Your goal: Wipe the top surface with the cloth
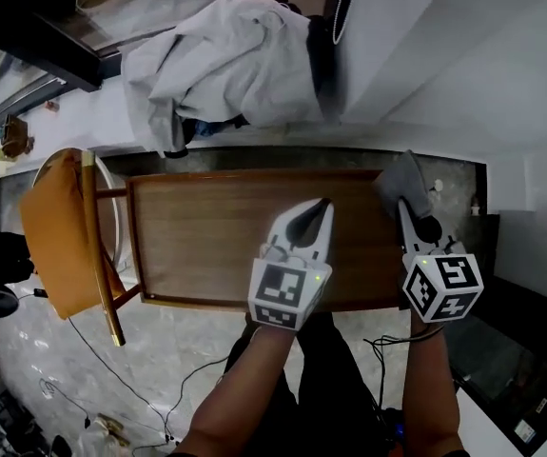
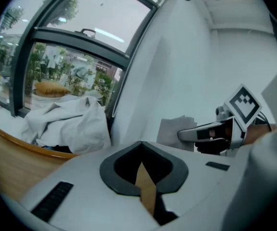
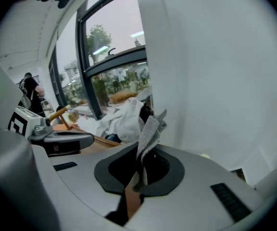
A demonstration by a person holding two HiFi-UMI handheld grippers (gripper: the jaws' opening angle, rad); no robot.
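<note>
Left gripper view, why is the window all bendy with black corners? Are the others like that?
Left gripper view: the wide-angle lens bows the window frame and darkens the corners; the near left tool looks soft. Right gripper view: same bowing and dark rim, cloth in the right tool fairly sharp. Head view: table edges nearly straight, light even.

Cloth [image 1: 404, 184] at table's [image 1: 216, 241] right end, chair [image 1: 59, 231] left, sheet [image 1: 225, 65] behind

— A white wall [image 1: 444, 55] is seen ahead, a dark-framed window [image 2: 56, 71] set beside it.
— And grey marbled floor [image 1: 35, 369] is shown below, an orange-cushioned chair [image 1: 59, 236] stood upon it.
</note>
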